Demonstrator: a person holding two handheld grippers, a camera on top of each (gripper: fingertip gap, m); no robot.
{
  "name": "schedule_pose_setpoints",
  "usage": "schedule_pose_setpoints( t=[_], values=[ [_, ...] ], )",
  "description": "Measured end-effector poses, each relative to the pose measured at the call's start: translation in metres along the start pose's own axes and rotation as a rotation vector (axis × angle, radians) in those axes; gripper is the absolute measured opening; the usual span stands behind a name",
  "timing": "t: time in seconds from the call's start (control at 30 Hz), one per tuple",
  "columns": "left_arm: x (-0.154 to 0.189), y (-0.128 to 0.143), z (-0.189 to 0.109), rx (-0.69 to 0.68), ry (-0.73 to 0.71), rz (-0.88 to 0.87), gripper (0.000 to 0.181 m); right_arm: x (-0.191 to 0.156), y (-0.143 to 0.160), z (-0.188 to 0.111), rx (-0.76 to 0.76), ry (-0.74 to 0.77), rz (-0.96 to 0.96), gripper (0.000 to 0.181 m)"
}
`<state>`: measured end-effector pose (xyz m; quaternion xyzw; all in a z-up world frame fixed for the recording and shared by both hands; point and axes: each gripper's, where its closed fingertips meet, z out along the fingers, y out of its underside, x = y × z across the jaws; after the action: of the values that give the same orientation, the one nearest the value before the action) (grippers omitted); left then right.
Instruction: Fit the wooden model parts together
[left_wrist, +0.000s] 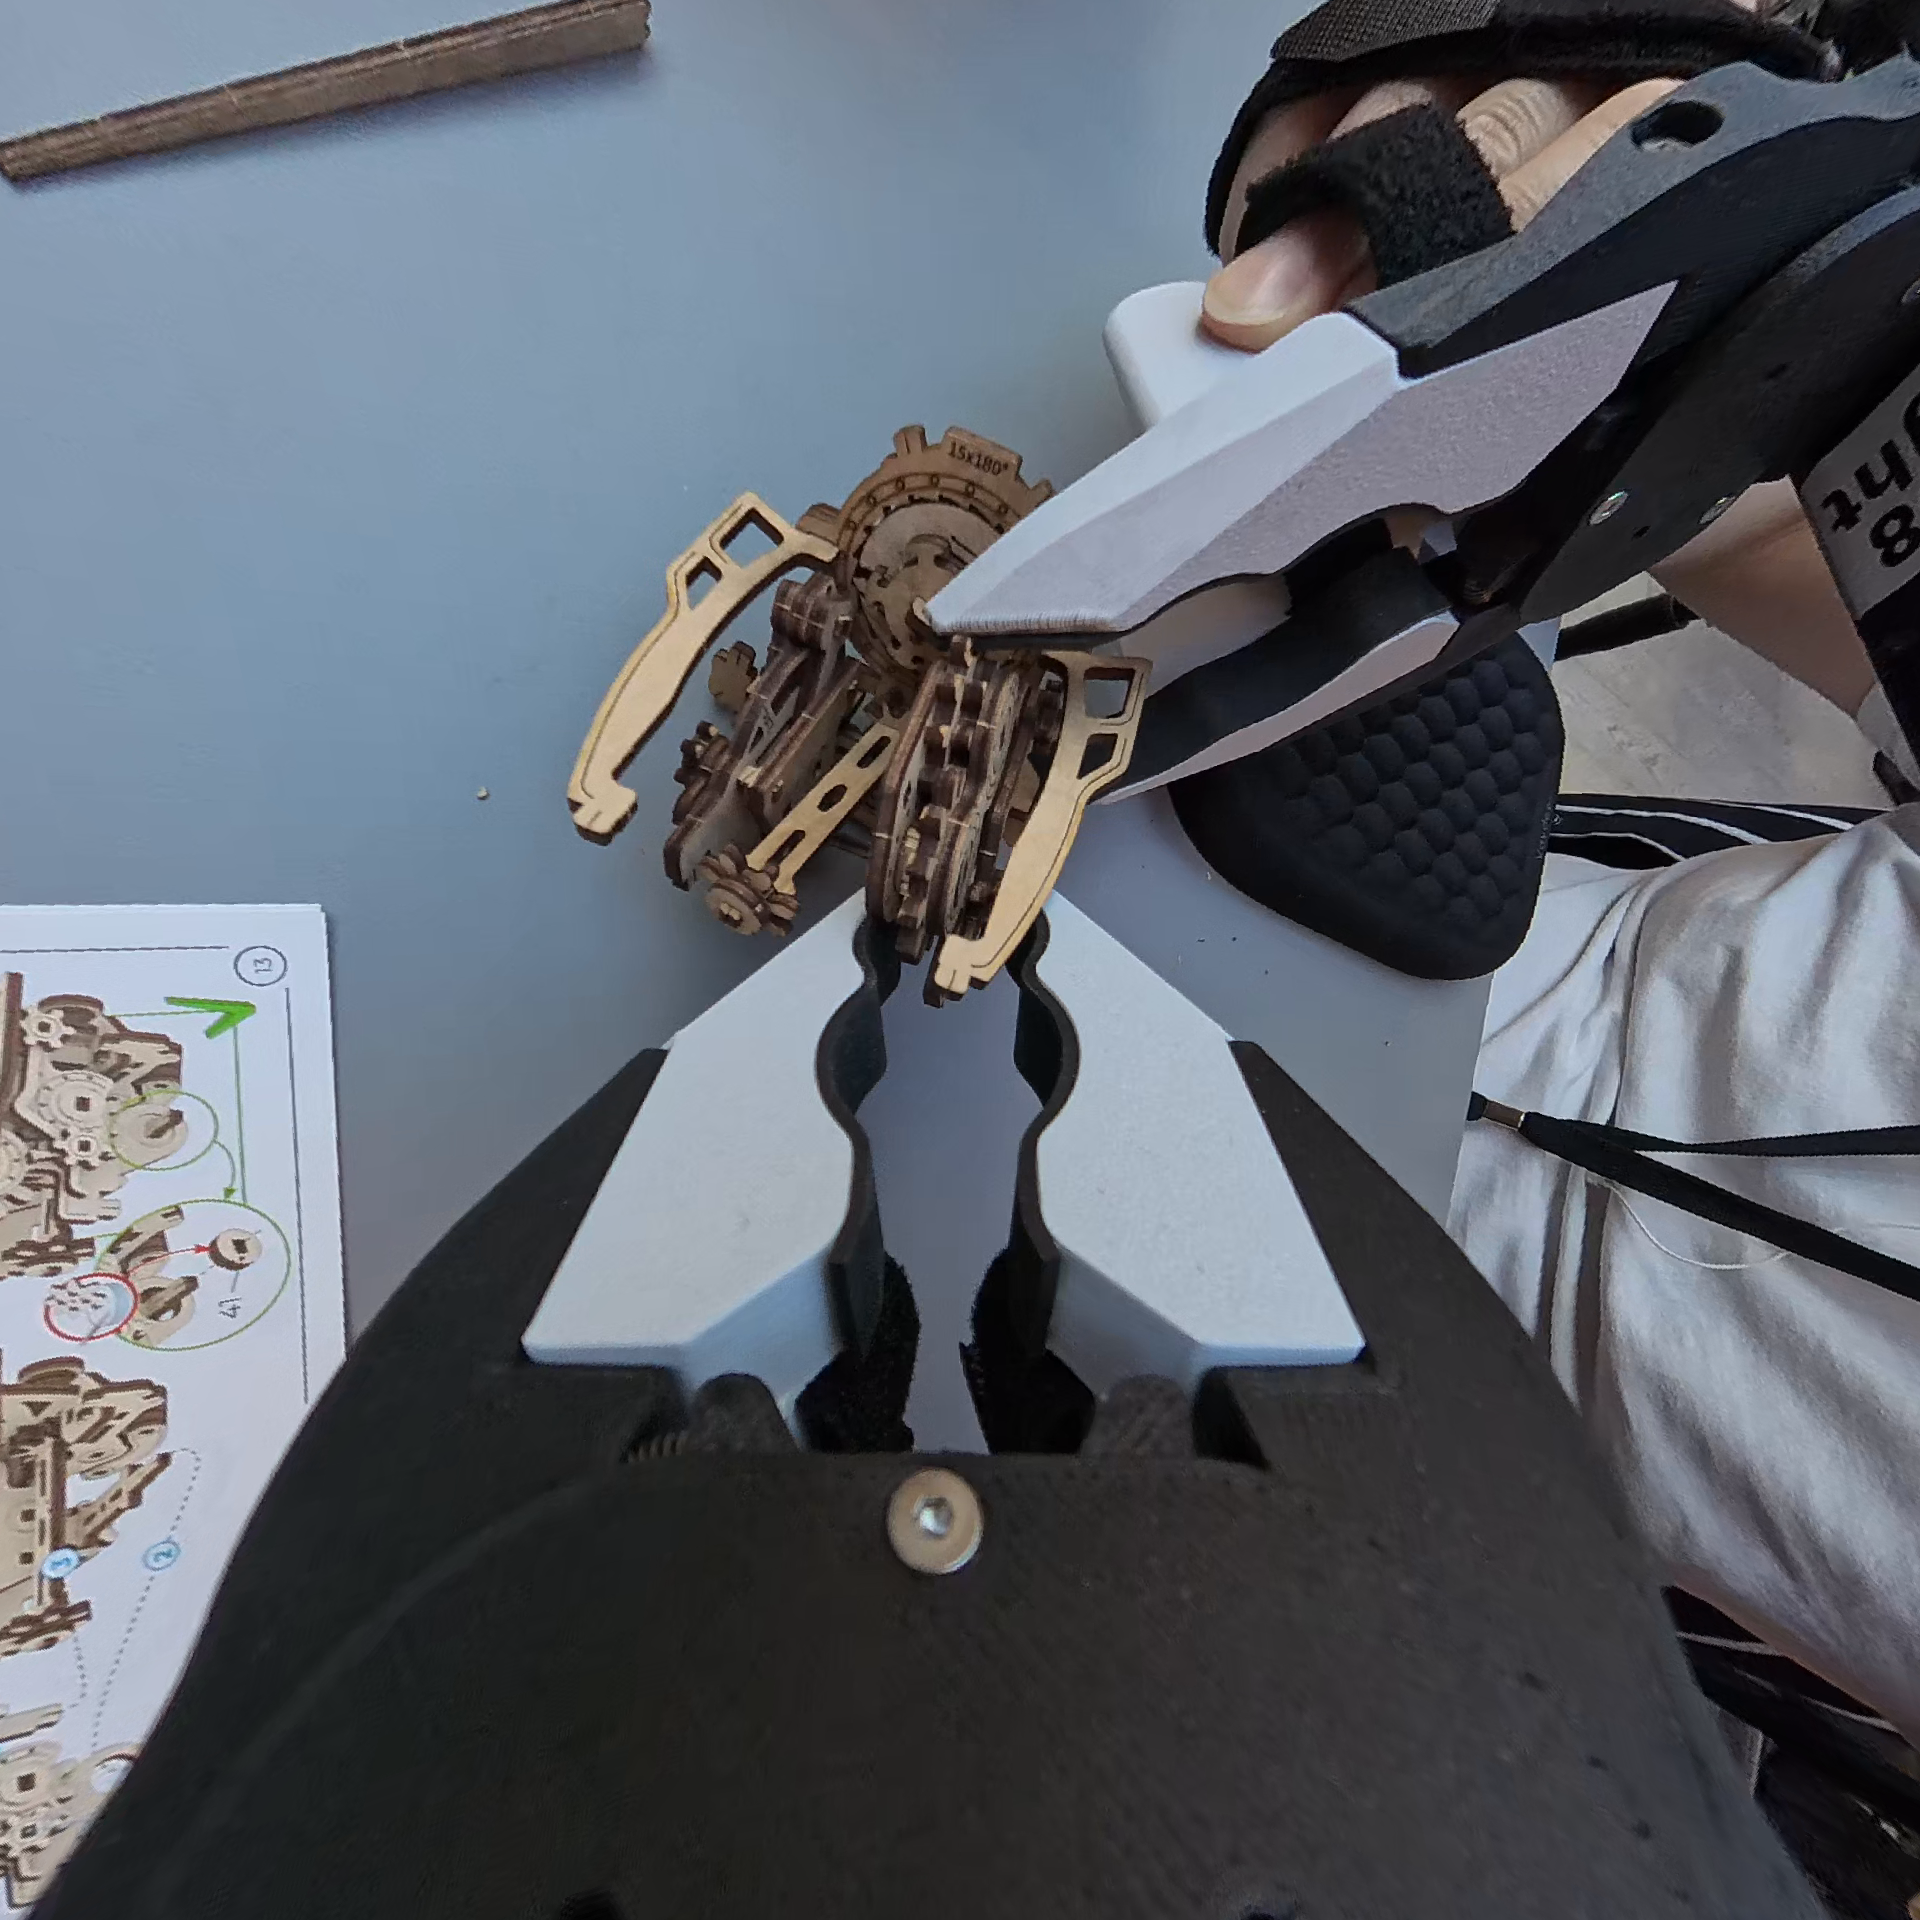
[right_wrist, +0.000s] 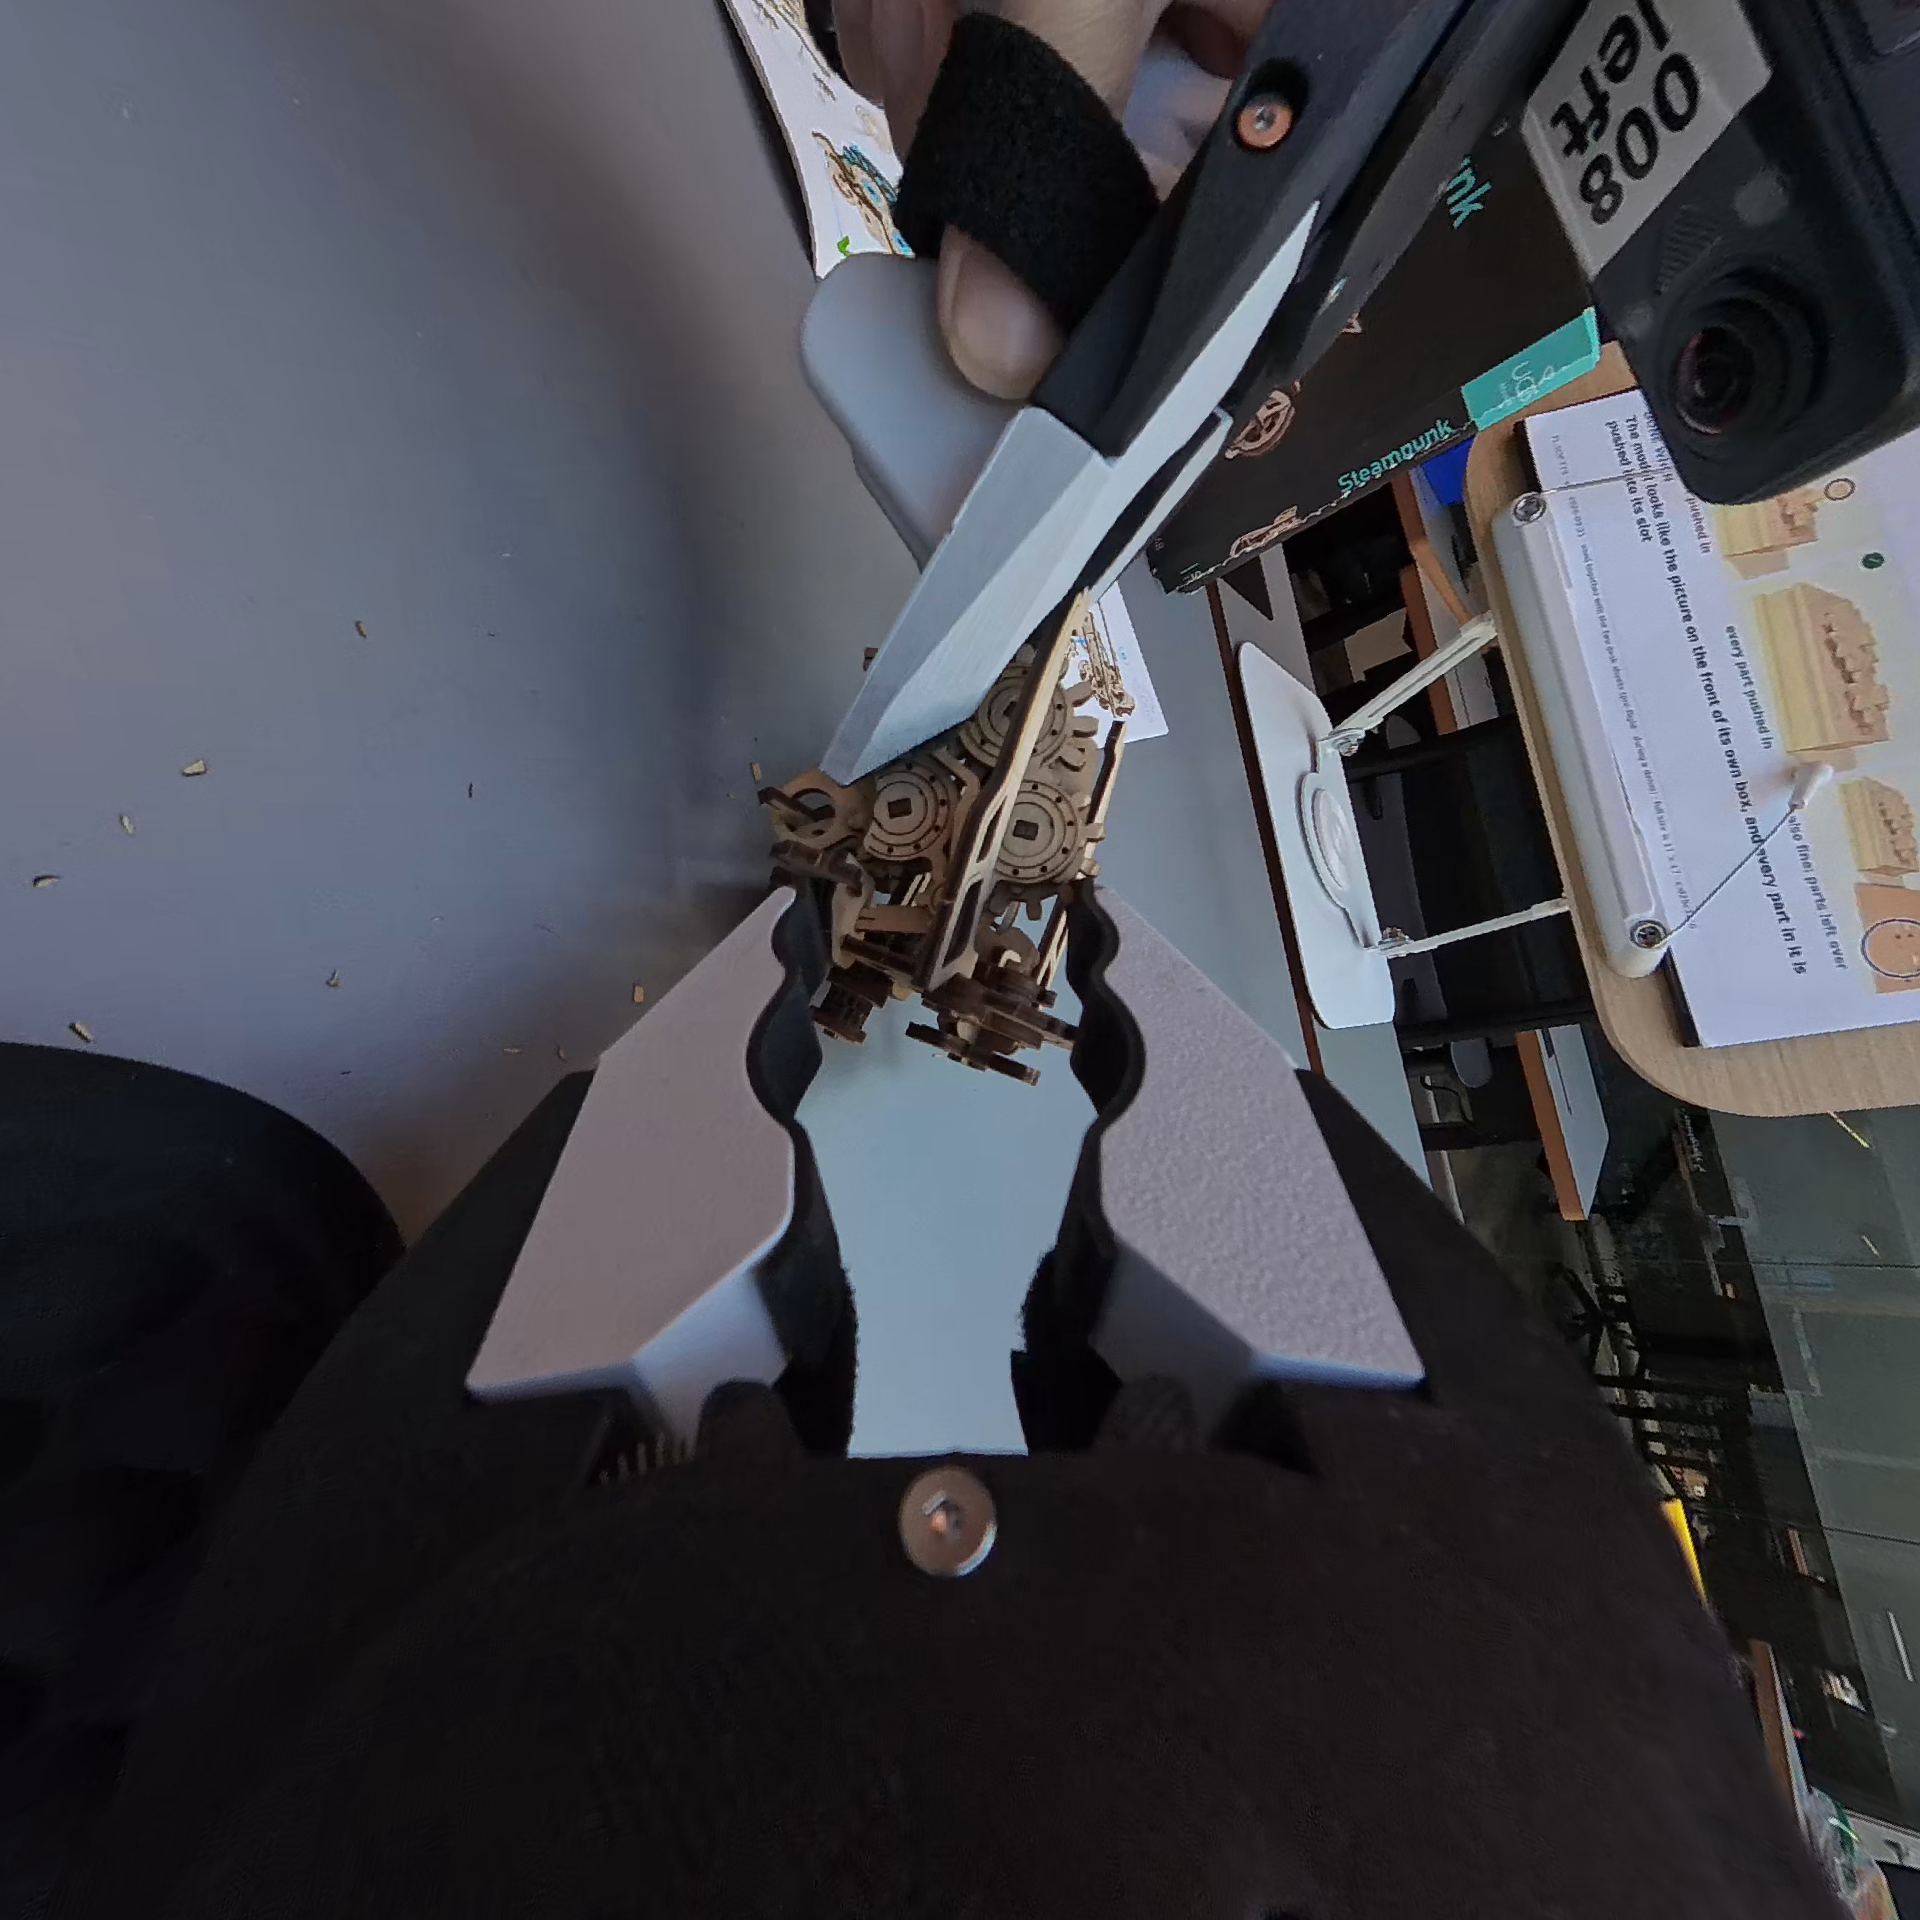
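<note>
A half-built wooden model (left_wrist: 821, 717) of gears, links and two pale curved arms is held in the air above the grey table (left_wrist: 312, 520). My left gripper (left_wrist: 951, 935) is shut on the model's lower gear stack. My right gripper (left_wrist: 1018, 707) comes in from the upper right and is shut on the model's upper side by the large toothed disc. In the right wrist view the model (right_wrist: 925, 821) sits between my right gripper's (right_wrist: 940, 914) tips. A left gripper finger (right_wrist: 987, 603) presses on it from above; its other finger is hidden behind the model.
A printed instruction sheet (left_wrist: 156, 1247) lies at the left. A dark wooden strip (left_wrist: 322, 83) lies at the far left. Wood crumbs (right_wrist: 192, 769) dot the table. A dark box (right_wrist: 1351, 416) and a stand with a printed page (right_wrist: 1714, 727) are at the right. My two grippers' fingertips are within a few centimetres of each other.
</note>
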<state>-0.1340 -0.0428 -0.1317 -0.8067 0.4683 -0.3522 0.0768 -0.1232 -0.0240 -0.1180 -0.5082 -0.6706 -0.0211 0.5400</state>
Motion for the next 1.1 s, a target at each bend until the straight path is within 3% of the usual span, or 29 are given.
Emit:
schedule_pose_setpoints(
  t=[0.37,0.67,1.1],
  values=[
    [-0.0003,0.0027,0.0007,-0.037,-0.014,0.015,0.019,-0.0013,-0.0008,0.0000,0.044,-0.015,0.070,0.048],
    [-0.0013,0.0061,0.0008,-0.055,-0.032,0.022,0.018,-0.0032,-0.0033,-0.0006,0.036,-0.087,0.009,0.048],
    [-0.0056,0.0042,-0.0024,-0.104,-0.115,0.099,0.019,0.0023,-0.0041,-0.0010,0.064,0.042,0.038,0.044]
  ],
)
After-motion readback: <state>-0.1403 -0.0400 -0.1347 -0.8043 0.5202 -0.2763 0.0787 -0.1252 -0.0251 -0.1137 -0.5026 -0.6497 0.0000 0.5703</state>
